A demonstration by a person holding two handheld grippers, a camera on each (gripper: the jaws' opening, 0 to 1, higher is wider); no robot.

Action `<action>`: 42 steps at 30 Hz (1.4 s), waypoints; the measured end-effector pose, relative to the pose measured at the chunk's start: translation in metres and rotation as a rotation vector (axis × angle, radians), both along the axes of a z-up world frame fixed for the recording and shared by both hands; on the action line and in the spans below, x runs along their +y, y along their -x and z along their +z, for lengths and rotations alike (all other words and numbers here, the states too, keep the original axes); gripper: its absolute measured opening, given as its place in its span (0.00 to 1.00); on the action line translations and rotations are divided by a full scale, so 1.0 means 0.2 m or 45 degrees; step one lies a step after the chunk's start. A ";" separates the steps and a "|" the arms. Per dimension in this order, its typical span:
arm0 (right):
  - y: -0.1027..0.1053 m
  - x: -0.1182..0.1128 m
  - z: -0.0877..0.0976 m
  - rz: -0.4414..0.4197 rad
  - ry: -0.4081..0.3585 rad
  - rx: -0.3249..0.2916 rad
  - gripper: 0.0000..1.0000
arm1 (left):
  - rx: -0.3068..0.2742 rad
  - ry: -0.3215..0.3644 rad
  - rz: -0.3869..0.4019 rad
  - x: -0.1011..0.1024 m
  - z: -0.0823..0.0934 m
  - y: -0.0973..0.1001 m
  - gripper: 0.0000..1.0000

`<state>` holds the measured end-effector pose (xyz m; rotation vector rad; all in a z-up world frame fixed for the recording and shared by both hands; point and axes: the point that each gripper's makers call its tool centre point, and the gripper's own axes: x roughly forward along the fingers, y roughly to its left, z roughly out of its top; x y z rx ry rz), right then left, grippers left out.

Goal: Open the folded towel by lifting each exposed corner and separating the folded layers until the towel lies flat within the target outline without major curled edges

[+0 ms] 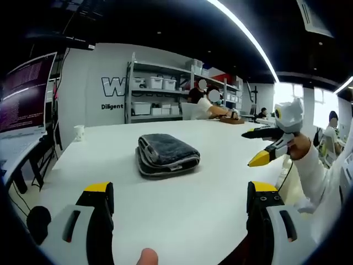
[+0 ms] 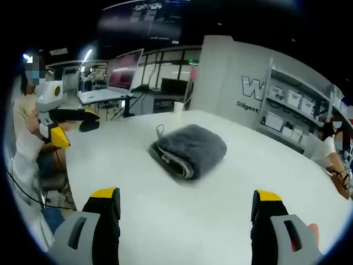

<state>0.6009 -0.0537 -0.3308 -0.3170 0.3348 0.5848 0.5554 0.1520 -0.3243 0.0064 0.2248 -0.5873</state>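
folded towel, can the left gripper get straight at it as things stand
Probably yes. The folded towel lies alone on the white table, straight ahead of the left gripper, whose fingers stand wide apart. Only bare tabletop lies between them, and the right gripper hangs off to the side.

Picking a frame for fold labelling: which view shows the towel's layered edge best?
Left gripper view: the folded towel turns its stacked layer edges toward the camera. The right gripper view shows mostly its top, with layers at one end and a small loop.

Both views face the towel (image 1: pixel 167 154) from opposite sides.
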 end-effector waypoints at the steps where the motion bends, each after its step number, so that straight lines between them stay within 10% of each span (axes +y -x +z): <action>1: -0.02 0.02 0.00 -0.003 0.010 -0.001 0.99 | 0.003 0.001 0.001 0.00 -0.01 0.00 1.00; 18: -0.36 0.37 -0.04 0.041 0.233 -0.061 0.96 | 0.002 0.017 0.005 0.07 -0.02 -0.01 1.00; 26: -0.50 0.60 -0.04 0.077 0.181 -0.113 0.98 | -0.001 0.052 -0.014 0.09 -0.03 -0.01 1.00; 42: -0.68 0.72 -0.18 0.010 0.382 -0.187 0.69 | -0.040 0.124 -0.049 0.13 0.00 0.01 1.00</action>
